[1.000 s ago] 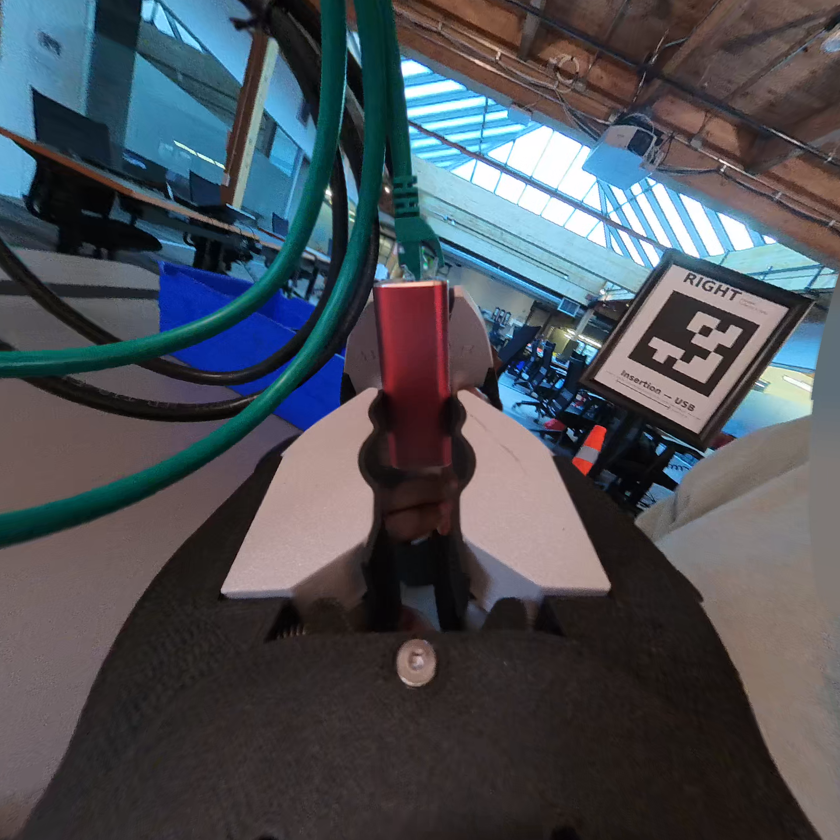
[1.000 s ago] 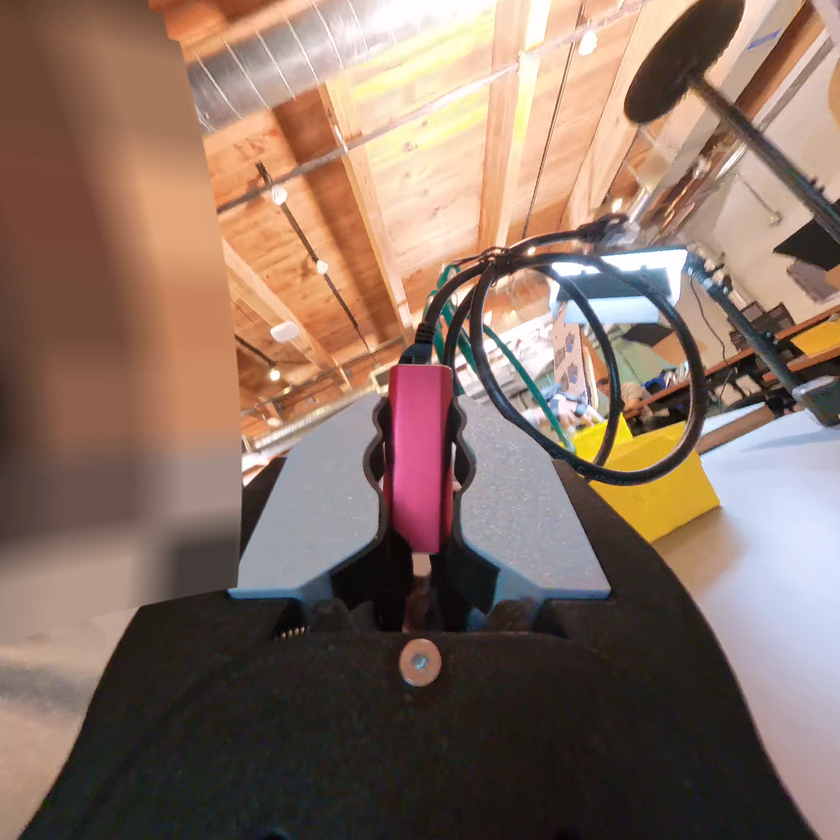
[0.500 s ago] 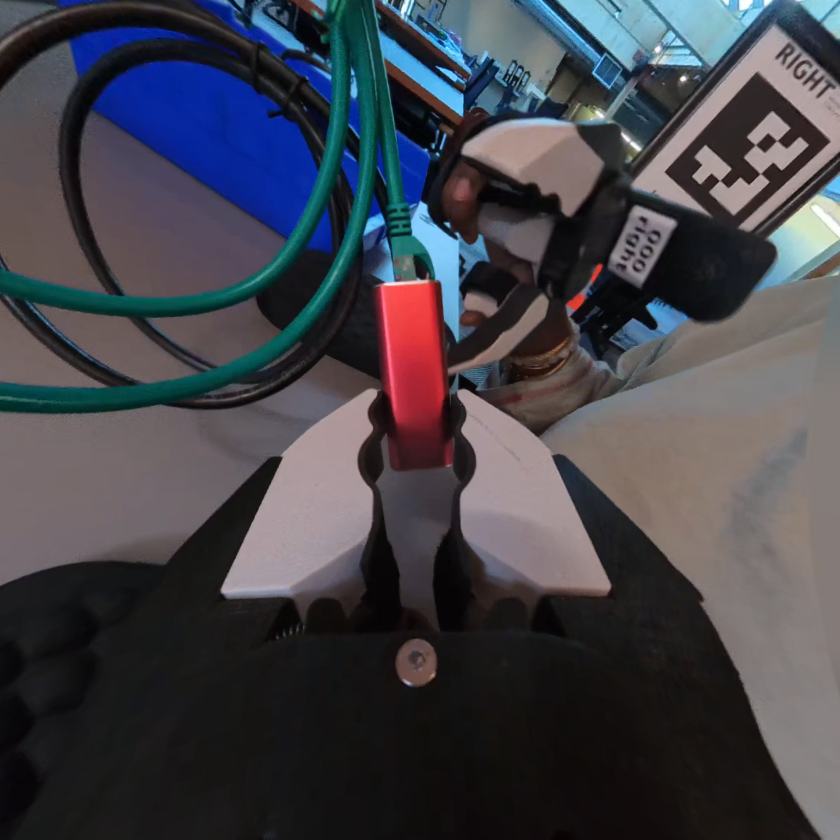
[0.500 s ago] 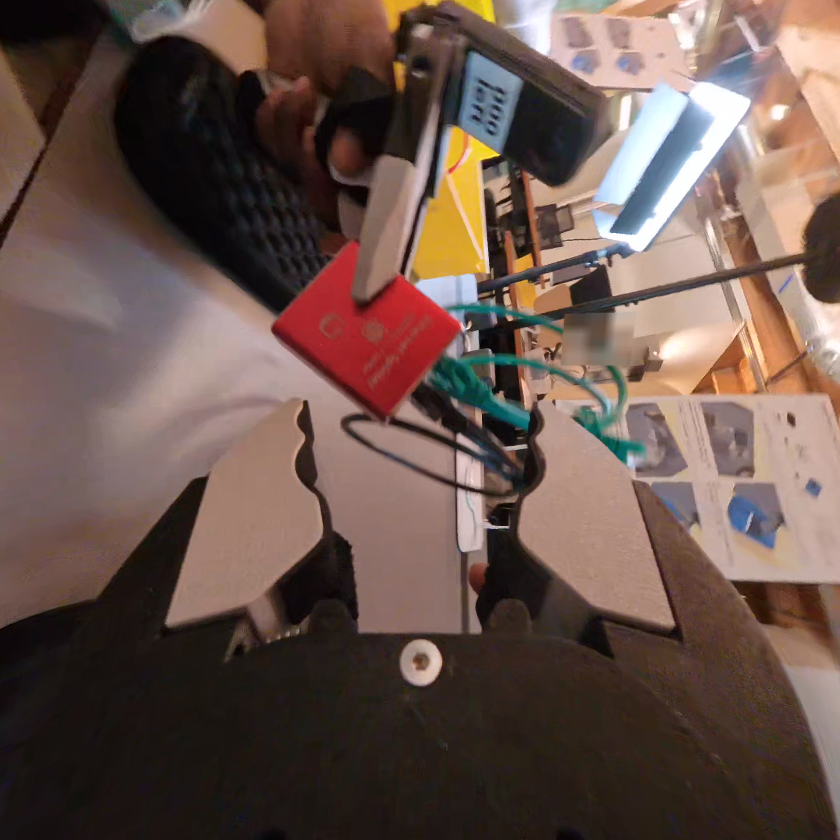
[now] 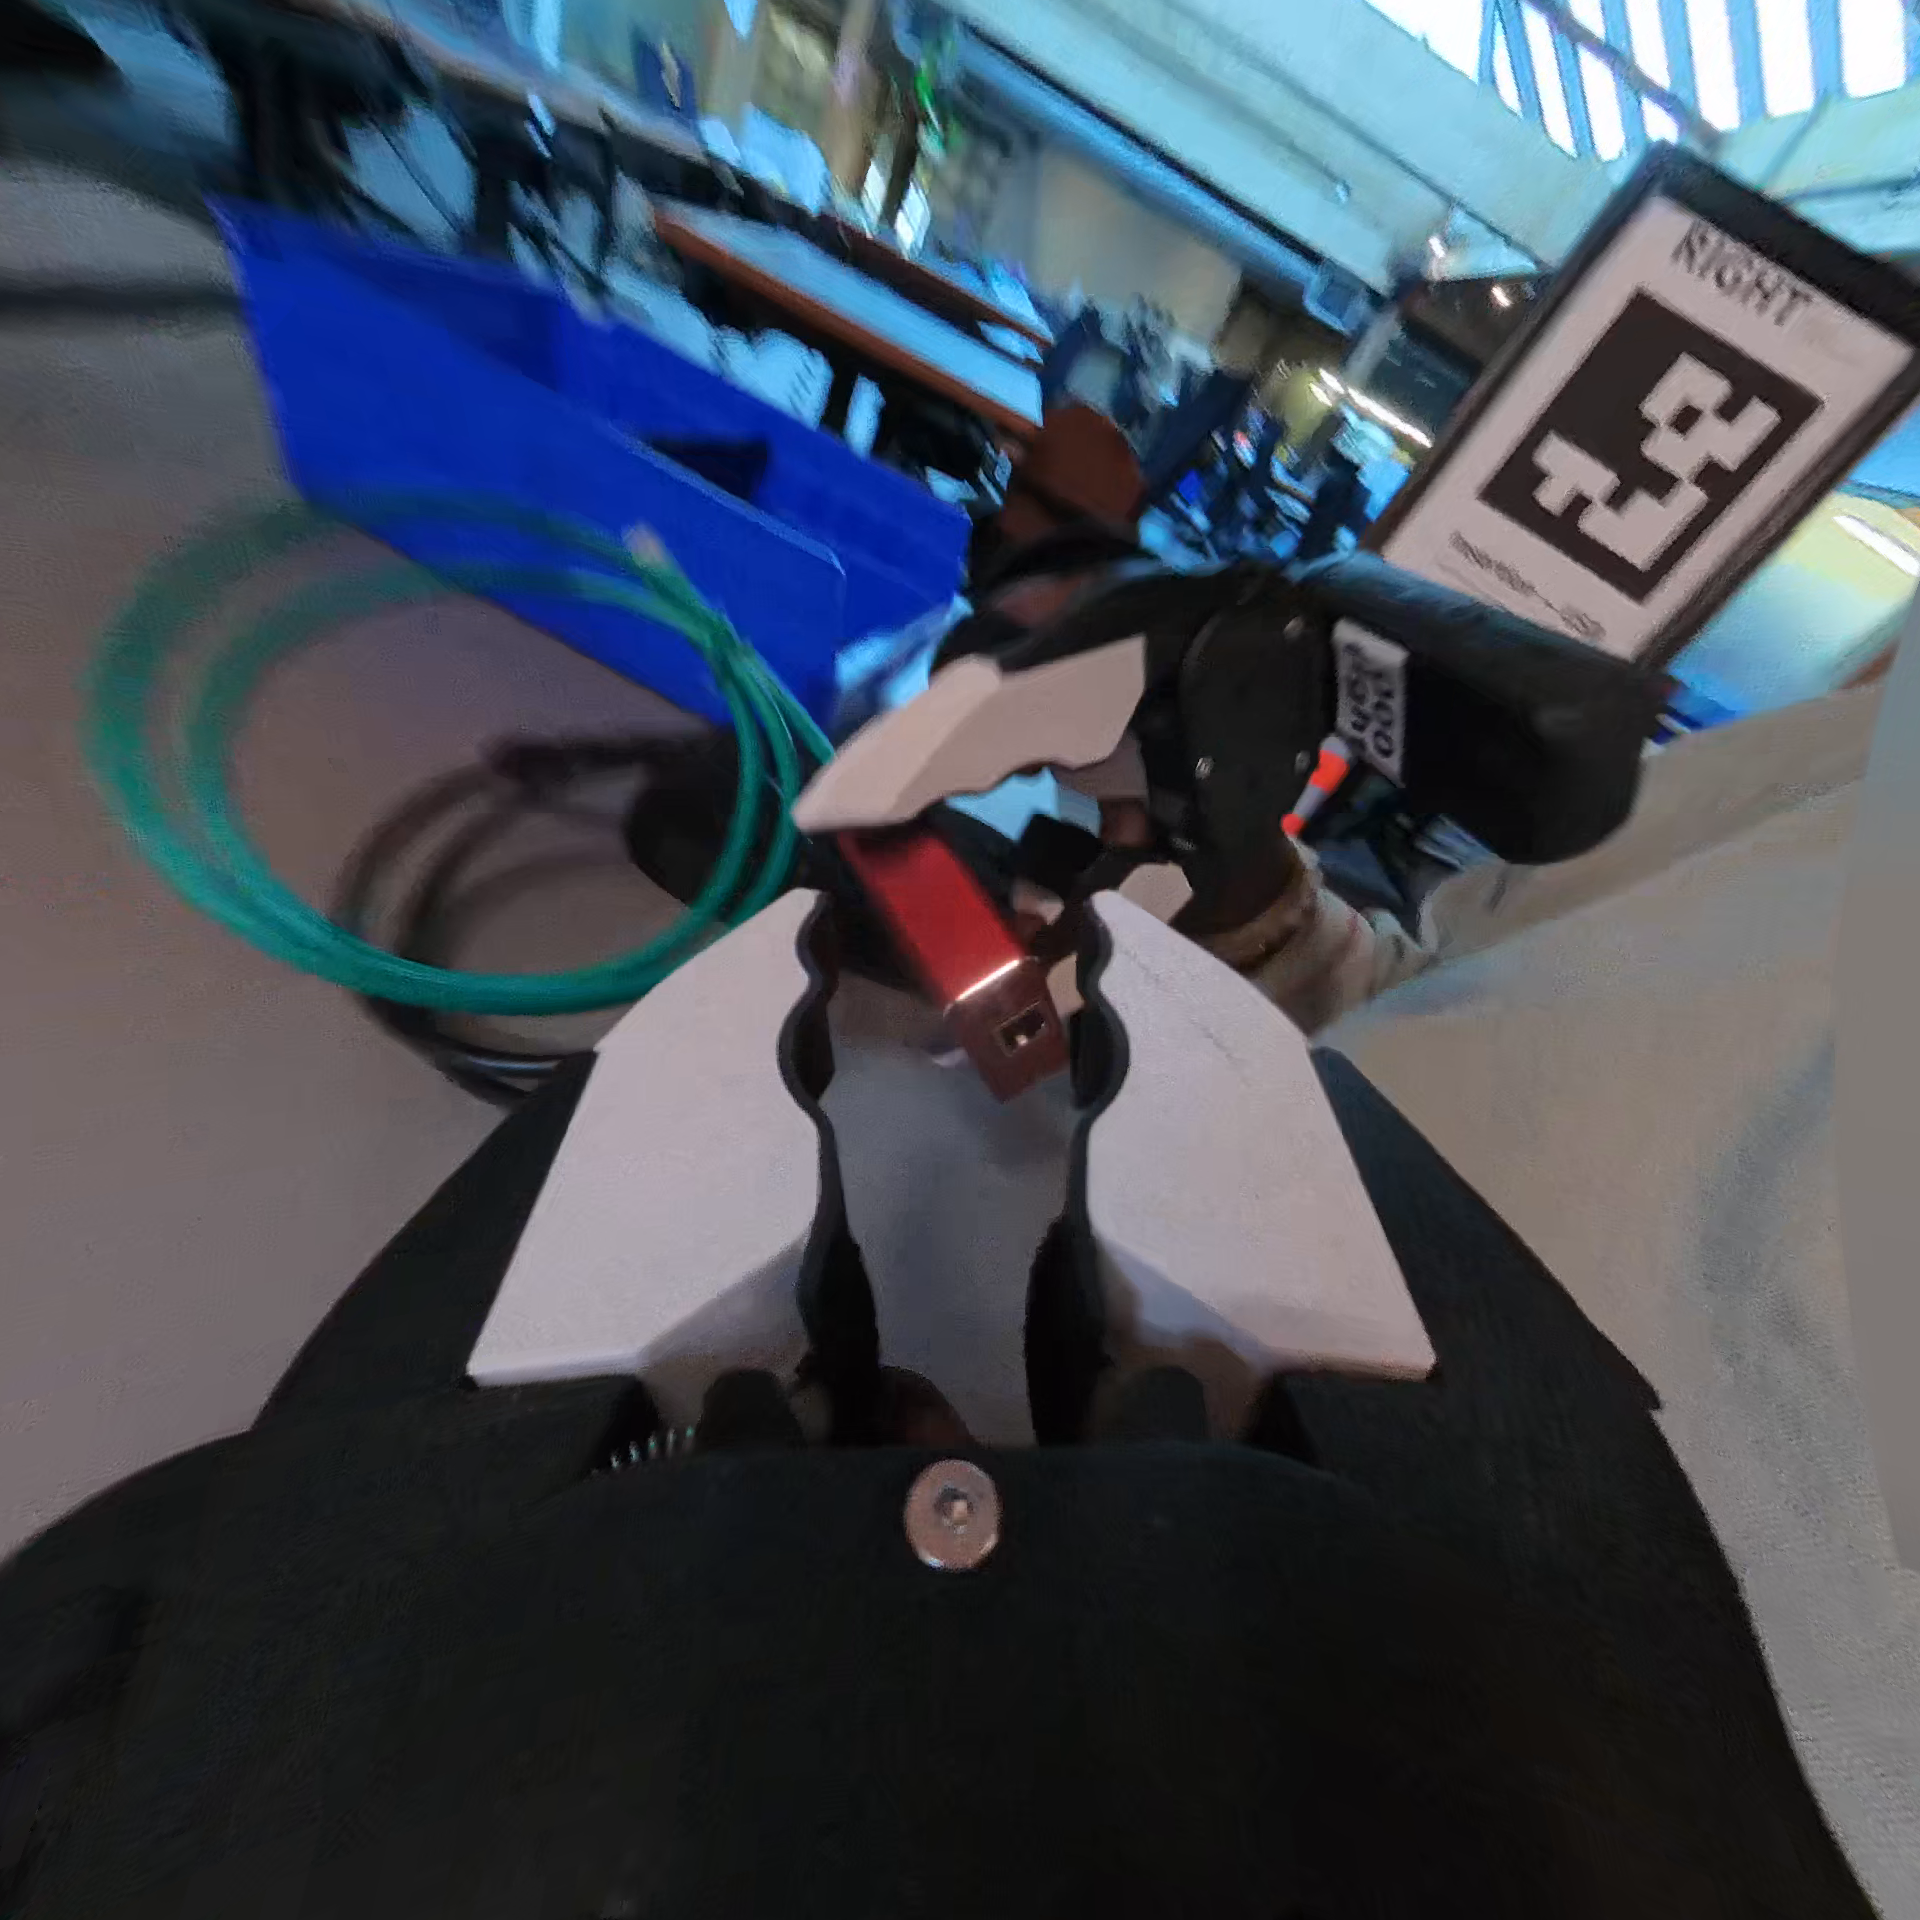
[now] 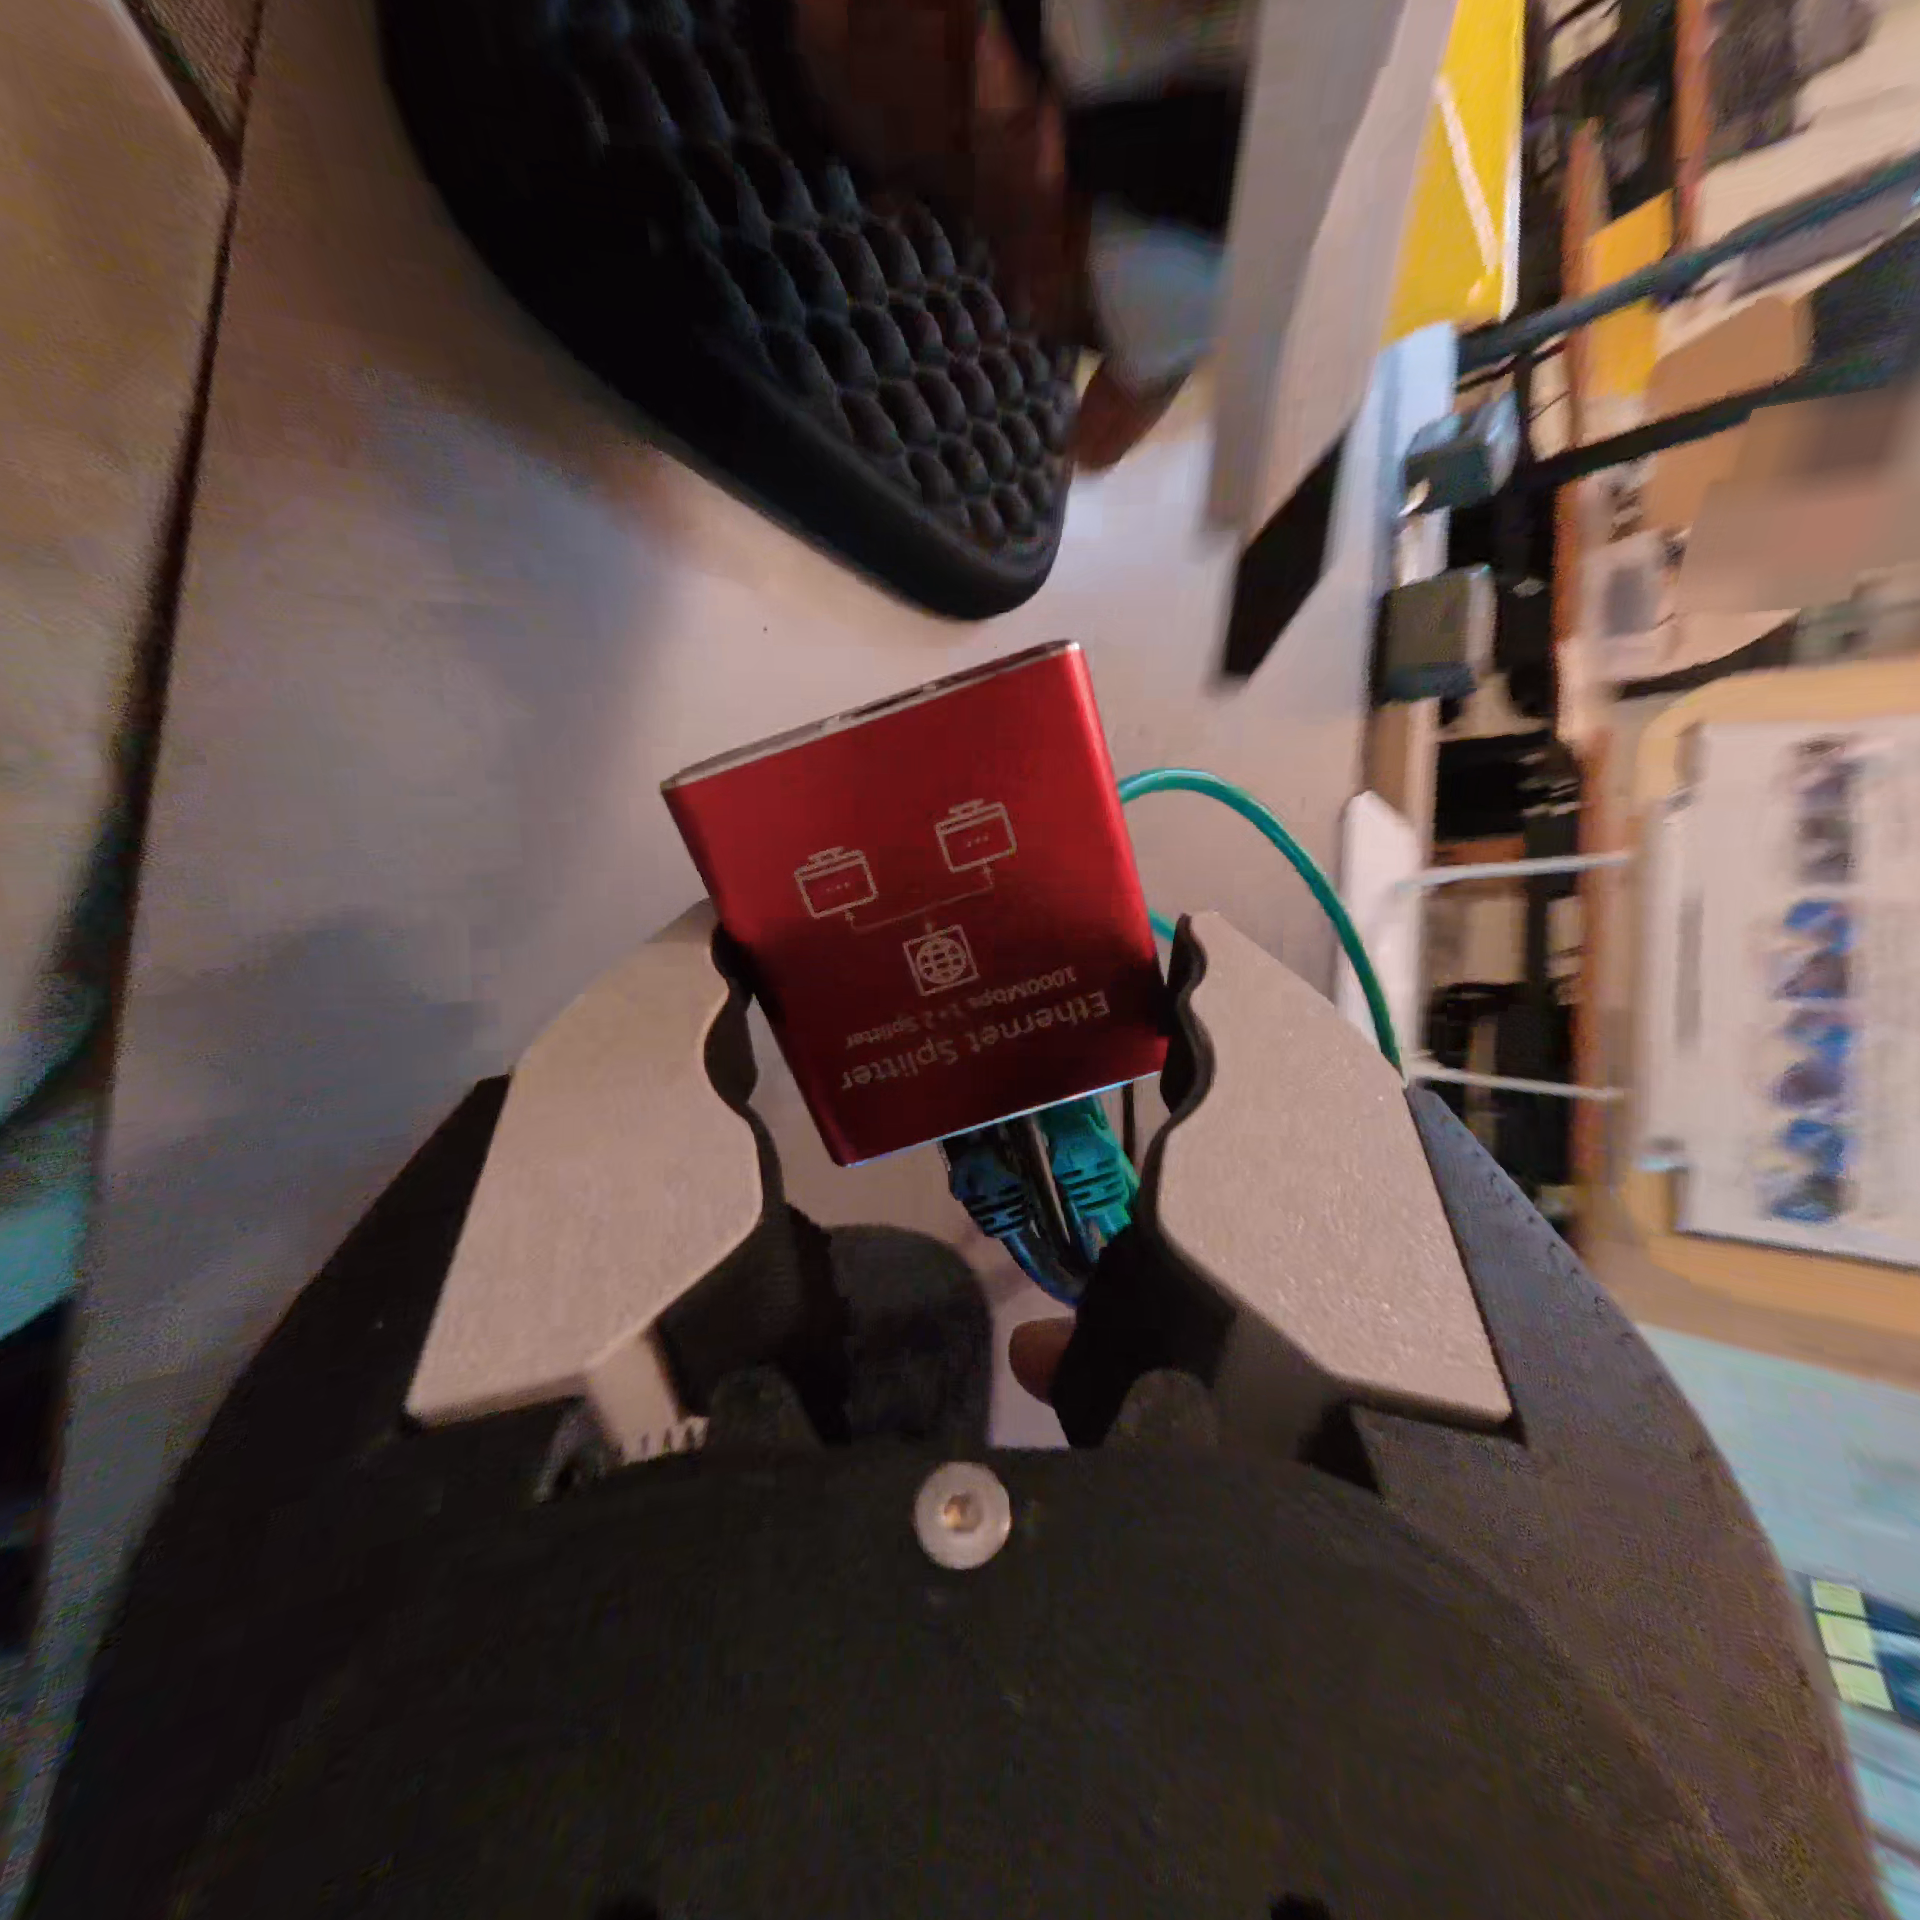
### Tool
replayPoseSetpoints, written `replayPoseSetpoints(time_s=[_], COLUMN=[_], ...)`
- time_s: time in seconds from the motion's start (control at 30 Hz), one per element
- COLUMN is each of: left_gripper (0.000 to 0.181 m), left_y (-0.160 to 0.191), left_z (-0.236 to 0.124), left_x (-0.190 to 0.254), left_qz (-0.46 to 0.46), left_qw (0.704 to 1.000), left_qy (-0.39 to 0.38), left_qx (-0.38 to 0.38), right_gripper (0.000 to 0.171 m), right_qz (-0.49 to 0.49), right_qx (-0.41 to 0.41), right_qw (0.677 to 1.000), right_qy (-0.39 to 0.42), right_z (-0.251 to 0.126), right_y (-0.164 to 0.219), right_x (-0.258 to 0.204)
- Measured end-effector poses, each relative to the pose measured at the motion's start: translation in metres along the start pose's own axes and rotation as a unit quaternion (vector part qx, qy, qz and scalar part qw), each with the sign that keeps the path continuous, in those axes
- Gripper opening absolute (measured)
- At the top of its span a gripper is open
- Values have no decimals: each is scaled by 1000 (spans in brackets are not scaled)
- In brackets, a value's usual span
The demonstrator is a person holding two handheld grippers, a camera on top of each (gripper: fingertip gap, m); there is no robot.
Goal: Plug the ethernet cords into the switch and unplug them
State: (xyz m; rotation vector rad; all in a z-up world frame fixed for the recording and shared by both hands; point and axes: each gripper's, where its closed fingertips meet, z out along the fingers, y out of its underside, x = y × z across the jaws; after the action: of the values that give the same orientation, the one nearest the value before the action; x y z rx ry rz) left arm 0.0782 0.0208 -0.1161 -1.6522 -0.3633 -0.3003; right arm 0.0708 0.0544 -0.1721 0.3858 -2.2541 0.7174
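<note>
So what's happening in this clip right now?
A person with a gripper in each hand is passing a small red switch between them. The right gripper is closed on its sides, with a green cord and a blue cord plugged into the near end. The left gripper stands open around the switch's other end. Loose green and black cord loops trail over the table.

White lettering and icons mark the red switch (image 6: 935,935); a framed sign (image 5: 1652,416) bears a black-and-white marker plus wording.
</note>
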Motion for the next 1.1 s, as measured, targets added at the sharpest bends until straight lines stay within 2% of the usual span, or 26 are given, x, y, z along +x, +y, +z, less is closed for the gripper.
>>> replayPoseSetpoints(time_s=[0.03, 0.17, 0.27, 0.37, 0.5, 0.67, 0.73, 0.8, 0.87, 0.97, 1.0, 1.1], left_gripper=[44, 44, 43, 43, 44, 44, 44, 44, 44, 43, 41, 30], left_y=[-12, -52, -66, -72, -75, -73, -64, -50, -33, -14, -12, -16], left_z=[-12, -64, -98, -126, -173, -233, -263, -295, -315, -343, -345, -351], left_x=[-3, -5, -3, 1, -2, -4, -21, -44, -66, -101, -111, -140], left_qz=[17, 86, 122, 157, 194, 208, 185, 158, 128, 167, 194, 210], left_qw=[999, 985, 971, 959, 926, 884, 854, 810, 779, 698, 687, 686], left_qy=[-22, -101, -157, -203, -313, -412, -483, -565, -613, -680, -678, -668], left_qx=[25, 113, 134, 125, 88, 71, 48, 9, -33, -148, -176, -199], right_gripper=[78, 78, 78, 78, 79, 80, 80, 86, 89, 93, 92, 88], right_qz=[34, 121, 140, 158, 141, 157, 166, 176, 188, 206, 211, 213], right_qx=[8, 40, 47, 39, -12, 2, 21, 47, 83, 145, 162, 182], right_qw=[999, 990, 987, 984, 986, 984, 982, 981, 978, 968, 964, 960], right_qy=[-17, -56, -60, -75, -91, -89, -83, -60, -31, -4, 1, 18], right_z=[-1, 1, 6, 14, 31, 38, 36, 32, 25, 9, 3, -10], right_y=[6, 22, 23, 25, 33, 30, 27, 24, 18, 6, 3, 1], right_x=[-2, -7, -7, -12, -22, -22, -19, -9, 3, 19, 23, 31])
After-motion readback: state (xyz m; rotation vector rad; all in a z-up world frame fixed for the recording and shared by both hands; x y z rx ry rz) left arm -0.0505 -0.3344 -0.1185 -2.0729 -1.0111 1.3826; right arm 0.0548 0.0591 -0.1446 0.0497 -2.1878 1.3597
